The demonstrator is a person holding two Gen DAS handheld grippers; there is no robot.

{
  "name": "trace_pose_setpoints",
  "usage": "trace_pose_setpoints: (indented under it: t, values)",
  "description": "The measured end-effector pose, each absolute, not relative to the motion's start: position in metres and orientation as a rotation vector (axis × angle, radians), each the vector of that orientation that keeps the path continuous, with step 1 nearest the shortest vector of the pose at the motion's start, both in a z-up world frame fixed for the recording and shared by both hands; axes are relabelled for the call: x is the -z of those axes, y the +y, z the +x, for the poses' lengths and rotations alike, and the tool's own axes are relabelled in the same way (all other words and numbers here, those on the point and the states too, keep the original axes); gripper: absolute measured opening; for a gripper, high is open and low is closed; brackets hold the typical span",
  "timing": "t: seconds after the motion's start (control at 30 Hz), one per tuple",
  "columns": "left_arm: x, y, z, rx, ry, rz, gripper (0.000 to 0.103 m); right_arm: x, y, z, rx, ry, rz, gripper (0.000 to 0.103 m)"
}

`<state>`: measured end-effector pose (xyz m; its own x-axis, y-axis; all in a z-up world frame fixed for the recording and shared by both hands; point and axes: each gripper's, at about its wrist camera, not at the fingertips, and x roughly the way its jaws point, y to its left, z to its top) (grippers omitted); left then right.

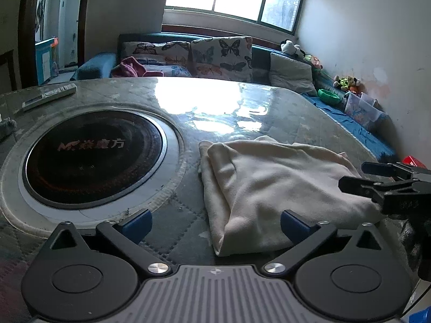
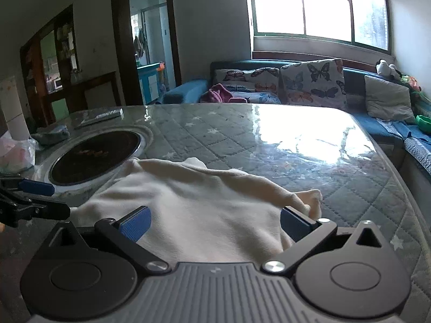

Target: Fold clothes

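Note:
A cream-white garment (image 1: pixel 269 188) lies folded in a thick pad on the quilted table (image 1: pixel 172 223). My left gripper (image 1: pixel 215 224) is open and empty, over the garment's near left edge. My right gripper (image 2: pixel 214 226) is open and empty, just above the near part of the same garment (image 2: pixel 194 202). The right gripper also shows at the right edge of the left wrist view (image 1: pixel 377 183), beside the garment's right side. The left gripper shows at the left edge of the right wrist view (image 2: pixel 32 199).
A round black built-in cooktop (image 1: pixel 93 158) sits in the table left of the garment. A remote control (image 1: pixel 48 97) and a grey cloth (image 2: pixel 52 134) lie at the far left. A blue sofa with butterfly cushions (image 2: pixel 309 83) runs behind and to the right.

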<state>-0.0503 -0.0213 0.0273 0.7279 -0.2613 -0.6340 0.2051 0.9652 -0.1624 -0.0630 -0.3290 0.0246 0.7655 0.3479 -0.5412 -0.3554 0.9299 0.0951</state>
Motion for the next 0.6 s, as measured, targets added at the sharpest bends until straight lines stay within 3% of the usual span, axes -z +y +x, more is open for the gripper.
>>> trace_pose_setpoints:
  t: [0.3,0.6]
  values:
    - [-0.033,-0.011,-0.051,0.222,0.704,-0.095,0.103,-0.028,-0.326,-0.073,-0.376,0.537,0.042,0.103]
    - [-0.040,0.001,-0.044,0.175,0.705,-0.124,0.103,-0.033,-0.297,-0.083,-0.476,0.560,-0.084,0.103]
